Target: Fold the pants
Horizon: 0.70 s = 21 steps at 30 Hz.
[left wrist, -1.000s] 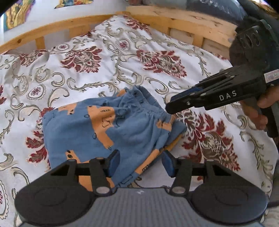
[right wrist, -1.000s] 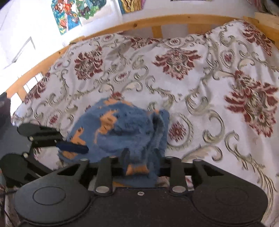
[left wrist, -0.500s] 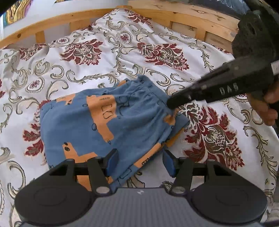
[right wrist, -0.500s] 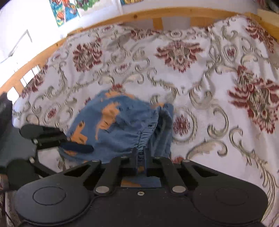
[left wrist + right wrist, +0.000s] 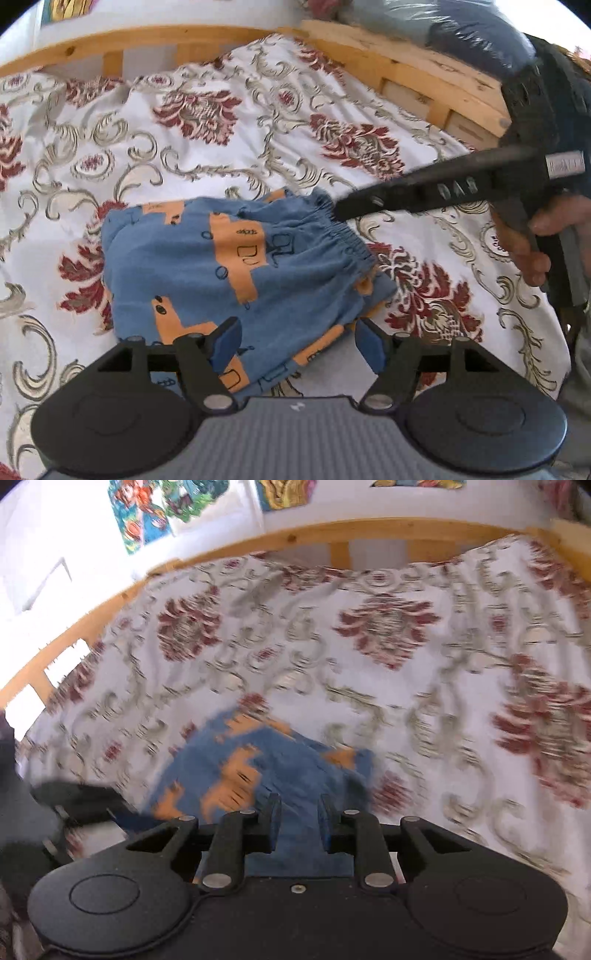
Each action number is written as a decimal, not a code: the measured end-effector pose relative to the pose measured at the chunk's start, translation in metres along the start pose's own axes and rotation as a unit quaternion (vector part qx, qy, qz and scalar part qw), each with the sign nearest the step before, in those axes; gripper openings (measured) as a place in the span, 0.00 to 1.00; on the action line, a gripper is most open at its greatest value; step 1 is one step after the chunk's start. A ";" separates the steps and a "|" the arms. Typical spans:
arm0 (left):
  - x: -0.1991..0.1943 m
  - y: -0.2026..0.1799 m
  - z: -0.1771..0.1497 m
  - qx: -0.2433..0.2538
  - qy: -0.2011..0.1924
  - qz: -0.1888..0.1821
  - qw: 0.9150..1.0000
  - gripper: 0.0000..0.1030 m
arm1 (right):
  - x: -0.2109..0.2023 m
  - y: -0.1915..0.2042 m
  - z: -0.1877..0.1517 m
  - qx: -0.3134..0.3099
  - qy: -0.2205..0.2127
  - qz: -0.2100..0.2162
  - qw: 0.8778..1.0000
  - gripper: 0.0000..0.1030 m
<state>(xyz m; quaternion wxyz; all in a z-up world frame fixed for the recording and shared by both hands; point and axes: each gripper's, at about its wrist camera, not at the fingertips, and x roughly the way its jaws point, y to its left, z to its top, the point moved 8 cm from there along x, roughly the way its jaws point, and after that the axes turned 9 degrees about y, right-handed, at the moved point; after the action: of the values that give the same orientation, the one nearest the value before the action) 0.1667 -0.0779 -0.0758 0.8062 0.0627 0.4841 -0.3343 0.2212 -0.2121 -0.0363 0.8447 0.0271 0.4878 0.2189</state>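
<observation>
folded blue pants (image 5: 236, 273) lie flat under both tools; left gripper (image 5: 295, 345) and right gripper (image 5: 295, 823) are opening, pinching nothing, best lifted straight off

Bedspread (image 5: 221, 155) open around folded pants (image 5: 236, 273), wooden rail (image 5: 399, 62) bounding far side

- The bed (image 5: 155, 40) has a pale wooden frame that runs along its far side and round its far right corner.
- A white cover (image 5: 229, 155) with dark red flowers and grey-gold scrolls is spread over it, lightly creased.
- Folded blue pants (image 5: 207, 280) with orange shapes lie flat on the cover, near the front, their gathered waistband to the right.
- In the right wrist view the pants (image 5: 291, 771) are blurred.
</observation>
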 end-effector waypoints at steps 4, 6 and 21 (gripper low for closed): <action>0.019 0.004 -0.004 -0.013 0.022 0.004 1.000 0.68 | 0.032 -0.012 0.001 0.015 0.014 -0.029 0.999 0.20; 0.024 0.003 -0.009 -0.002 0.030 0.011 1.000 0.68 | 0.035 -0.031 -0.007 0.042 0.017 -0.045 0.998 0.17; 0.011 0.002 -0.024 0.009 0.030 0.036 0.999 0.76 | 0.021 -0.016 -0.050 0.020 0.011 -0.003 1.000 0.34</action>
<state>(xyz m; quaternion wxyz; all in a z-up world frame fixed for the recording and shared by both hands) 0.1542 -0.0714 -0.0980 0.8022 0.0974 0.5024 -0.3074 0.1941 -0.2271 -0.0831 0.8389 0.0406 0.5019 0.2068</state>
